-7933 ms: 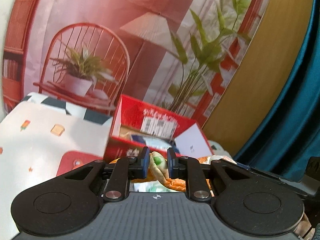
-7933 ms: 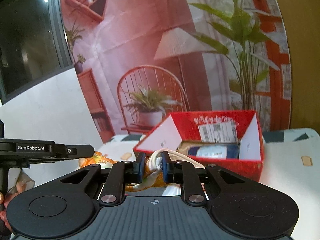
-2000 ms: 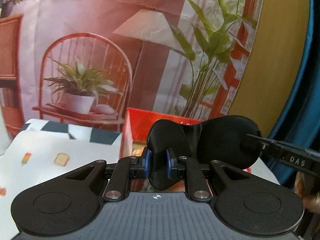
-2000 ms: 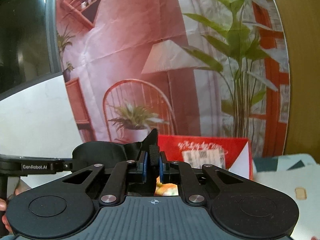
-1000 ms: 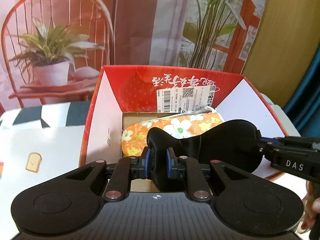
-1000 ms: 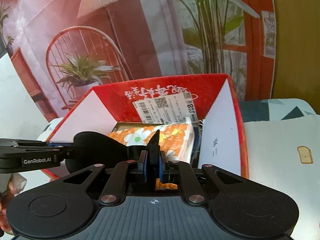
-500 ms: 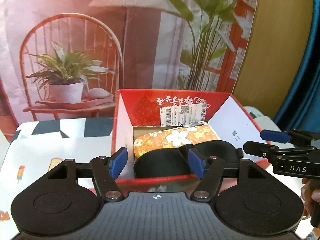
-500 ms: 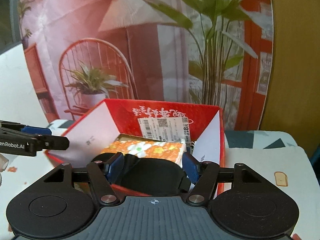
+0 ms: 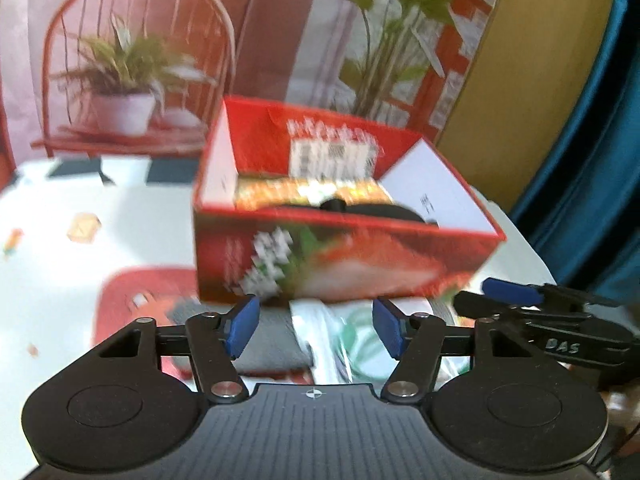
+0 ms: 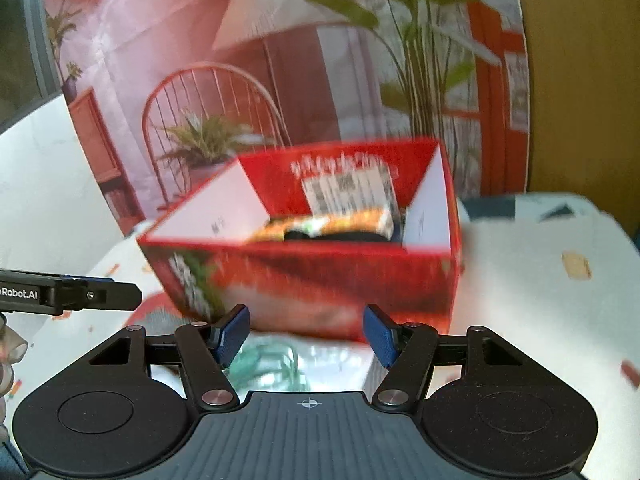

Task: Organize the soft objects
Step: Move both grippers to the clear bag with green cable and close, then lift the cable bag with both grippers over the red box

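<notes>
A red cardboard box [image 9: 340, 264] [image 10: 320, 280] stands open on the table. Inside lie an orange flowered cloth [image 9: 304, 192] [image 10: 332, 220] and a black eye mask [image 9: 384, 212] [image 10: 344, 236] in front of it. My left gripper [image 9: 316, 326] is open and empty, low in front of the box, over a white cloth with green print [image 9: 340, 344] and a grey cloth [image 9: 272, 344]. My right gripper [image 10: 306, 334] is open and empty, over the same white and green cloth [image 10: 280, 364]. The right gripper also shows in the left wrist view [image 9: 540, 316].
A red pouch [image 9: 132, 304] lies on the white printed tablecloth [image 9: 60, 280] left of the box. A printed backdrop with a chair and plants hangs behind. A blue curtain [image 9: 600, 160] hangs at the right.
Both grippers carried the black eye mask over the box, opened and left it inside. They have since drawn back and down, now low in front of the box.
</notes>
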Demonstrator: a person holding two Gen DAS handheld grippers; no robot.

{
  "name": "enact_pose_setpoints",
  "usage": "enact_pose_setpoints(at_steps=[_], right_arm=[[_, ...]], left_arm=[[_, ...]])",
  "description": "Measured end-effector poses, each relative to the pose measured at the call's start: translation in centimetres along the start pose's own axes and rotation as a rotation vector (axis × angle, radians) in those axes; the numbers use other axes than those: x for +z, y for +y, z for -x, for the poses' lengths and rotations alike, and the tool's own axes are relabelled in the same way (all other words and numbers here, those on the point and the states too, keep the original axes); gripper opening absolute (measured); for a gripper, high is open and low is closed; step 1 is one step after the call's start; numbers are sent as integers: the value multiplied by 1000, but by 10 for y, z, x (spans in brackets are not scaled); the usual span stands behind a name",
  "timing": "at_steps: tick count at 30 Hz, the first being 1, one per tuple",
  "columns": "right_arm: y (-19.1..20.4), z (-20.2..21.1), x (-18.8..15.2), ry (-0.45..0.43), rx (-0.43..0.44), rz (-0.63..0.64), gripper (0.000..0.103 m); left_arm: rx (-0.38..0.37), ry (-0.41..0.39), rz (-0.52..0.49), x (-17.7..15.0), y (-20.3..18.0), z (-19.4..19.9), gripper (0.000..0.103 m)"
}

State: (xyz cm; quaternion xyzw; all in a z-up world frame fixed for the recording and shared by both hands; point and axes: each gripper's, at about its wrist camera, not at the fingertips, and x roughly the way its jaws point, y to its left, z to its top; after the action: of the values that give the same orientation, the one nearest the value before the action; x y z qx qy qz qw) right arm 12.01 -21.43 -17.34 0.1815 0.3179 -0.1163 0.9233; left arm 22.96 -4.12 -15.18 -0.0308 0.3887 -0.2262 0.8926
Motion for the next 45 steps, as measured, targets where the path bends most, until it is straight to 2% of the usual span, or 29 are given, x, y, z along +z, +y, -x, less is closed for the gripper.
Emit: enact_pose_setpoints(at_steps=[4,15,19,29,35,39,45], right_arm=[[-4,-9,-21,50,-8,-19,56],[-9,-36,-46,153,-8,-45,54],[-13,-43,-49,160,19,-83,52],[-16,-55,-46,169,60,-124,51],[-15,-56,-45,169,62,-146,48],[-14,-50,-42,153,78,-158,41],[-10,-40,-37,124,87,-153,40]], left_arm=[[-26,59,15,-16,-1,-20,54],[-54,170,46,-38,4,-73,53],[-98,167,70,-37,6,-82,53],[-156,160,129,-42,11,-93,52],[-164,154,119,-40,6,-88,35],[-156,146,110,-34,6,-82,34],[-154,121,100,-28,5,-65,34]])
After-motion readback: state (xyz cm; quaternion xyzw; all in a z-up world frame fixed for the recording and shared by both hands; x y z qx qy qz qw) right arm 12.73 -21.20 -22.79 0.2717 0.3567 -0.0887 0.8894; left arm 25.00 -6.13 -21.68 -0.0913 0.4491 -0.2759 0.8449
